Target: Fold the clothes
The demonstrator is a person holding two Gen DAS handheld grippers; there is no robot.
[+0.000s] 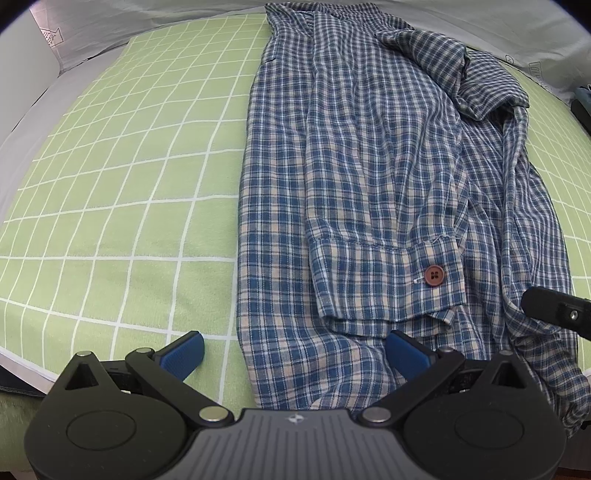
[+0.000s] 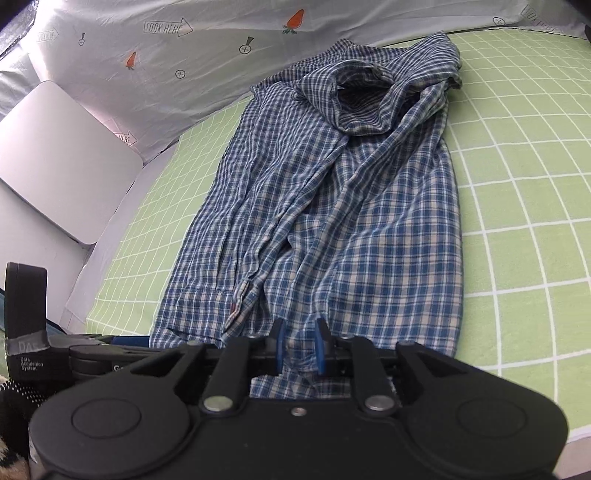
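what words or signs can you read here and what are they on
"LOOK HERE" in an arrow outline, on the pale grey printed bedsheet.
"Data Acquisition System", white print on the black left tool body.
"HERE", the end of another arrow print, where the white rectangular board meets that sheet.
Grey tape on the black body: letters too blurred to read.
Arrow prints at the sheet's edges: cut off or too blurred to read.
Blue plaid button-up shirt: no text.

Looks like a bedroom in a home. Work surface is a bed with a green grid-patterned sheet (image 2: 517, 221); a pale grey cover (image 2: 207, 55) printed with carrots and "LOOK HERE" arrows lies along its far edge. A white pillow-like slab (image 2: 62, 158) sits at the left edge.
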